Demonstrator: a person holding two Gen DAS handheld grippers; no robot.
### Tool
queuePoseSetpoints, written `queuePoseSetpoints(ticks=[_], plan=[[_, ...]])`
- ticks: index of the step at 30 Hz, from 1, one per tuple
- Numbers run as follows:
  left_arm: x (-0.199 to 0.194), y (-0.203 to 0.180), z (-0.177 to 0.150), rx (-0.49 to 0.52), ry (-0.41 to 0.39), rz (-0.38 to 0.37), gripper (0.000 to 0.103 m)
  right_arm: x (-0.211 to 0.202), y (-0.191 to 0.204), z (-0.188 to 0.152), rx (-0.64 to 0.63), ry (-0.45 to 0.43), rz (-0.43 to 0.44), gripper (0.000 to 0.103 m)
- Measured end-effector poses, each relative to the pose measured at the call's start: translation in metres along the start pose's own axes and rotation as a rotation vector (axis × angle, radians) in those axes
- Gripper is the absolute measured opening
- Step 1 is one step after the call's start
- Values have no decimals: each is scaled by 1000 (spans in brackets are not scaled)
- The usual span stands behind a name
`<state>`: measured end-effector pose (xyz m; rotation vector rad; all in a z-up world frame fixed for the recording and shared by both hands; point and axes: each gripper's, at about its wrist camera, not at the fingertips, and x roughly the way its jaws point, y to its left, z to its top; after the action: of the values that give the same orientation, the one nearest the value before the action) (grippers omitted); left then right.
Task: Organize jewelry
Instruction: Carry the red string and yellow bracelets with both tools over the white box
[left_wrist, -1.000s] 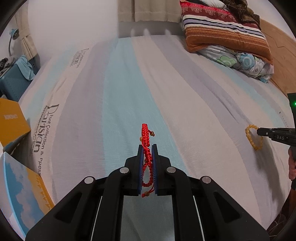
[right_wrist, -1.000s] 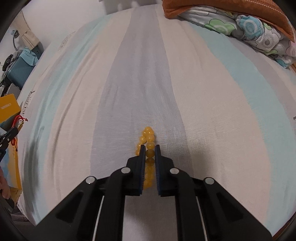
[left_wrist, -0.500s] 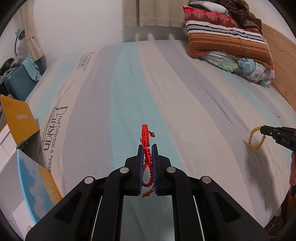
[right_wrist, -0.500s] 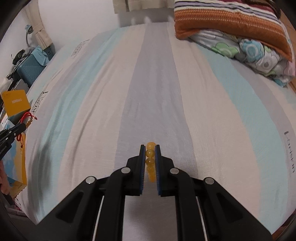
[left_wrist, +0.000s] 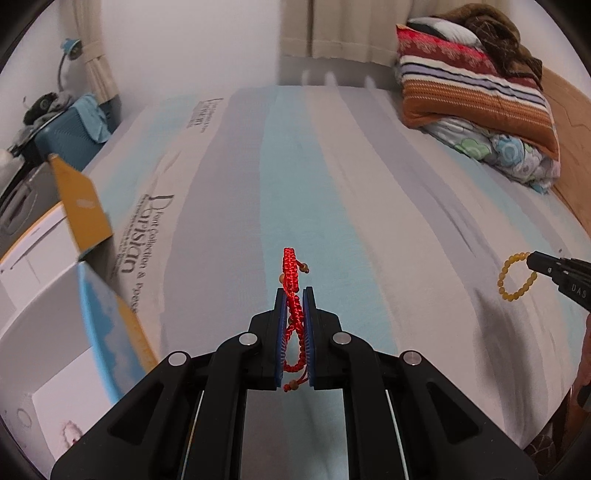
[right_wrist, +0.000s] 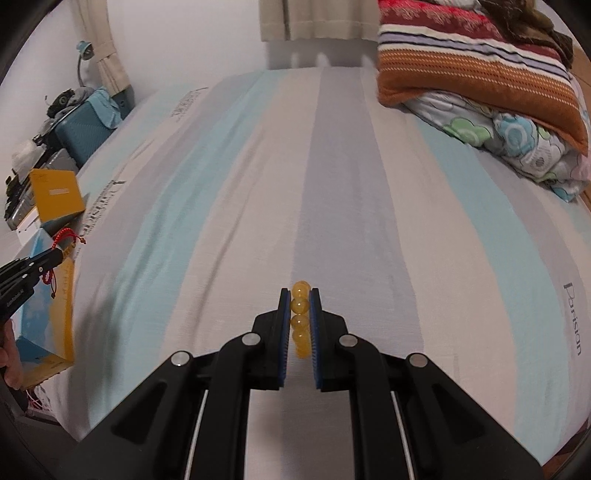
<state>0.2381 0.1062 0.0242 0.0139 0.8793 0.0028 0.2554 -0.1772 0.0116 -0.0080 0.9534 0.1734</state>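
My left gripper (left_wrist: 294, 295) is shut on a red braided cord bracelet (left_wrist: 291, 273) and holds it above the striped bed (left_wrist: 332, 184). It also shows at the left edge of the right wrist view (right_wrist: 55, 253) with the red bracelet (right_wrist: 66, 236). My right gripper (right_wrist: 299, 295) is shut on a yellow bead bracelet (right_wrist: 300, 314), lifted off the sheet. In the left wrist view the right gripper (left_wrist: 532, 260) holds the bead loop (left_wrist: 515, 277) hanging at the far right.
An open box with a yellow lid (left_wrist: 81, 206) and blue-and-yellow side (left_wrist: 110, 332) stands by the bed's left edge; it also shows in the right wrist view (right_wrist: 48, 295). Folded blankets and pillows (left_wrist: 480, 99) lie at the far right. A blue case (right_wrist: 85, 133) sits far left.
Both grippers have risen from the bed, each with its bracelet. The bead bracelet has come off the sheet and hangs from the right gripper. The left gripper has drawn nearer the box.
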Motion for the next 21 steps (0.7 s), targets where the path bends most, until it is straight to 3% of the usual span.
queuePoseSetpoints(ticks=[10,21], plan=[[-55,48,-17,-72,-31,44,8,-34,67,15,-70,-51,62,9],[-112,124,-47,-196,-57,110,8,-66,175,21,-179,-86,161,9]])
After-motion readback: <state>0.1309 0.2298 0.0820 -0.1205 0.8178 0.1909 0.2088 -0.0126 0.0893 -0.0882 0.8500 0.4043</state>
